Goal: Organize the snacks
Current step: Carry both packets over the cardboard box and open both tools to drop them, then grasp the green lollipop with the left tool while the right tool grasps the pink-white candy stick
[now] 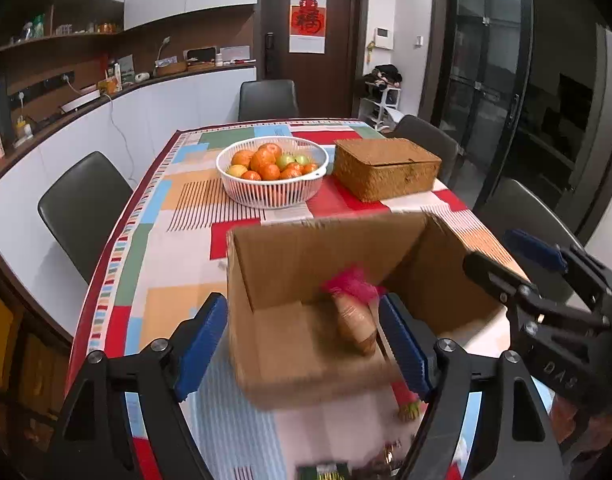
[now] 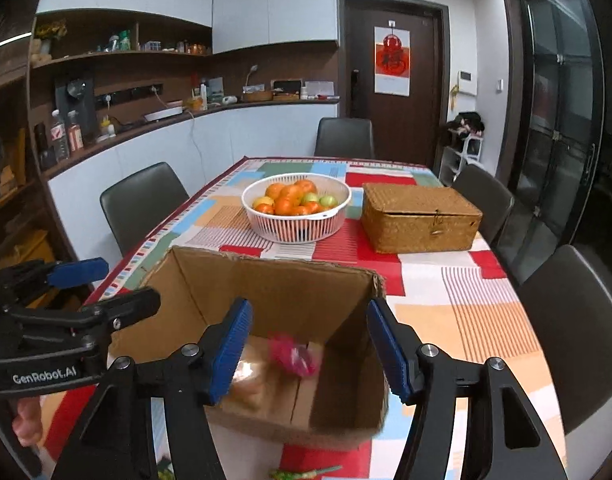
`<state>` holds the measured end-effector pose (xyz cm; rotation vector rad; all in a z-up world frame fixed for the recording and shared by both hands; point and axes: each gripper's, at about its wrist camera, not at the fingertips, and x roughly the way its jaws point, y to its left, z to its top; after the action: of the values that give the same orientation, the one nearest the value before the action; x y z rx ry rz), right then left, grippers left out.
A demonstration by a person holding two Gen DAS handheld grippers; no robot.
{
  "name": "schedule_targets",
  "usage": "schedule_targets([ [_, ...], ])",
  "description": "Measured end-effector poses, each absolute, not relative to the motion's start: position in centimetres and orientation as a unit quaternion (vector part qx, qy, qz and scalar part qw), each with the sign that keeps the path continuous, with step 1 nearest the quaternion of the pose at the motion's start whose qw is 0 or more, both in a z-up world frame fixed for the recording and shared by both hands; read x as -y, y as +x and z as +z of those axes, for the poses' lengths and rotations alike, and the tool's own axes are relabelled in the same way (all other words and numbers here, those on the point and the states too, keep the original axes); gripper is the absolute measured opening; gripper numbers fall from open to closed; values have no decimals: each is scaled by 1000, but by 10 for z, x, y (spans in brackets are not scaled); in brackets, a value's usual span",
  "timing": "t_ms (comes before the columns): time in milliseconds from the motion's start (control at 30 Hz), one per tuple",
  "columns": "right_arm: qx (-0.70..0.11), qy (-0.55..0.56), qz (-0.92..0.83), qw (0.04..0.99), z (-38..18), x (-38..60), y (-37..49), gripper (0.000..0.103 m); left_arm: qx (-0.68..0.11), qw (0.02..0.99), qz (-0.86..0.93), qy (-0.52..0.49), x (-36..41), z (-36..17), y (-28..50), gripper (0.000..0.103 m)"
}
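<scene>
My left gripper point(image 1: 301, 344) stands with jaws wide apart, holding nothing, straddling the near left corner of the open cardboard box point(image 1: 289, 264). A snack packet with a pink tuft point(image 1: 356, 308) lies on the box floor. My right gripper point(image 2: 310, 352) also gapes empty above the box, at the table's near edge point(image 1: 225, 432).

open top: cardboard box point(image 2: 273, 292) | beyond: fruit basket point(image 2: 296, 212), wicker box point(image 2: 420, 218) | right: bare tablecloth point(image 2: 466, 312)
</scene>
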<state>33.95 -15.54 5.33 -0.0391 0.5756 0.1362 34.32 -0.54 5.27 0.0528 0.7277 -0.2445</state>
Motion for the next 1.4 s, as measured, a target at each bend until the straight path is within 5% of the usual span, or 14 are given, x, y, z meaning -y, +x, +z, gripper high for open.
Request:
schedule_targets([
  [633, -288, -18, 129, 949, 47, 132, 235, 63, -338, 933, -120, 17, -22, 51, 223, 83],
  [1400, -433, 2, 105, 895, -45, 115, 189, 63, -427, 901, -66, 28, -54, -46, 162, 79],
])
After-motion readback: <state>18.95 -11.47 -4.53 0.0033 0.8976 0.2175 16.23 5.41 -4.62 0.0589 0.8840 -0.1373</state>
